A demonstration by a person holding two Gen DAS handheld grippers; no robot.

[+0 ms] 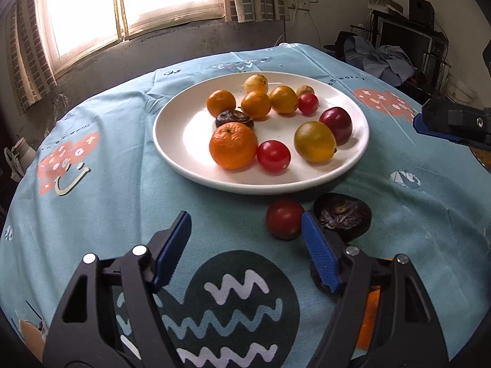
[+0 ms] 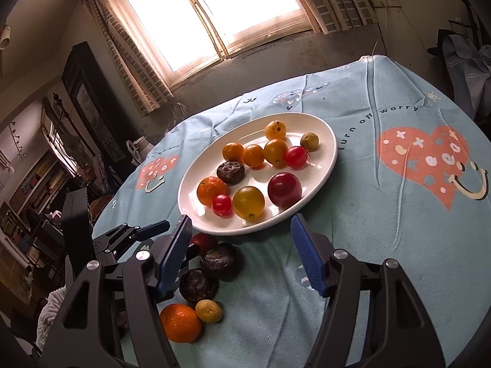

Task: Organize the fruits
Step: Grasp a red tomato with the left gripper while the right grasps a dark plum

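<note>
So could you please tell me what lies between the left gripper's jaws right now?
Only bare tablecloth, as the left wrist view shows; the loose red tomato sits just beyond the left gripper, outside its open jaws.

Worktop under pale blue tablecloth (image 2: 383,245), printed with coral smiley hearts and words "Turn off worry". Bright window (image 2: 208,15) behind, checked curtains (image 2: 331,3) drawn to both sides. Wall socket (image 2: 386,0) right of window, white cable hanging. Dark cabinet (image 2: 89,101) at left. Heap of bluish fabric (image 1: 383,58) at far right, possibly clothes.
</note>
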